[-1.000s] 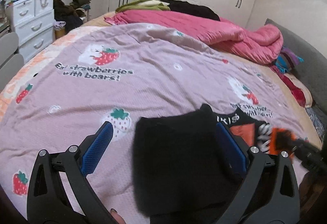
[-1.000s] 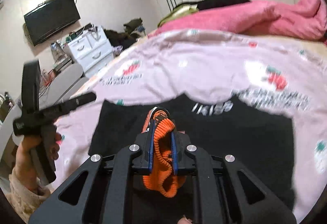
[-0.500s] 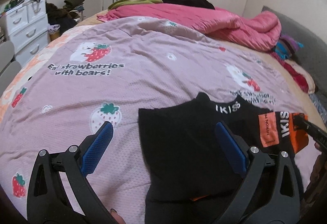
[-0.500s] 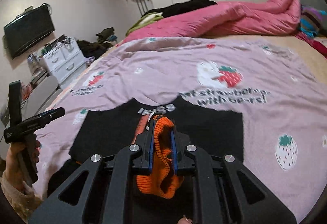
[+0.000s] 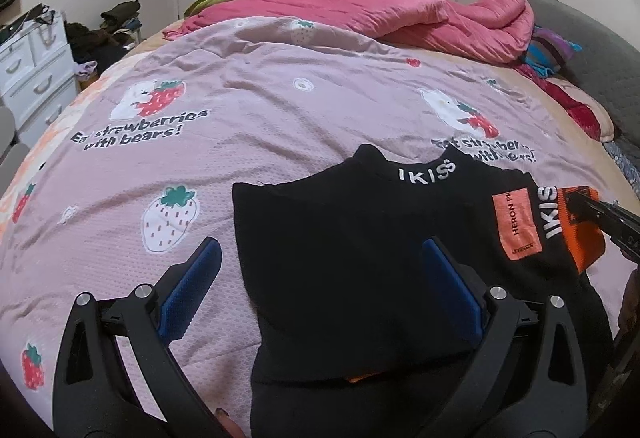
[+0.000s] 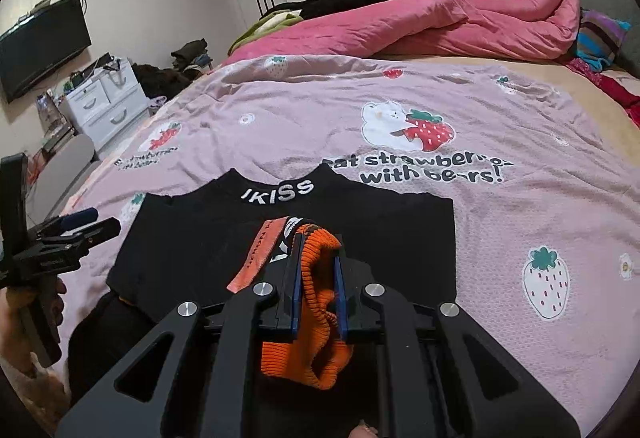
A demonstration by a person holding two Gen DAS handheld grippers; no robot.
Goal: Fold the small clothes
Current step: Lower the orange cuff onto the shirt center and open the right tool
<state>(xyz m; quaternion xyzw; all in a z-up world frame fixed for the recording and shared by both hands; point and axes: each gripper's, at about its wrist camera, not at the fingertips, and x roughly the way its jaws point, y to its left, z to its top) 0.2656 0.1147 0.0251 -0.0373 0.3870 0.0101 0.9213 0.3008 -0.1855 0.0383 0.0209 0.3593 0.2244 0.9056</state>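
Black sweater (image 5: 352,258) spread flat on the pink strawberry bedspread (image 5: 248,126) of the bed, near its front edge, collar pointing toward the far side, white "IKISS" lettering on the collar. One sleeve folded across the body, orange patch (image 5: 518,226) on it facing up. Right tongs (image 6: 318,278) clamped tight on the sleeve's orange ribbed cuff (image 6: 316,318) (bunched between the blue pads), lifted just above the sweater's chest. Left tongs (image 5: 320,278) wide apart, gripping nothing, hovering over the sweater's left side, one pad above bedspread, the other above black fabric. Crumpled pink duvet (image 6: 440,22) heaped along the far edge of the bed. White drawer unit (image 6: 106,102) beside the bed's left side.
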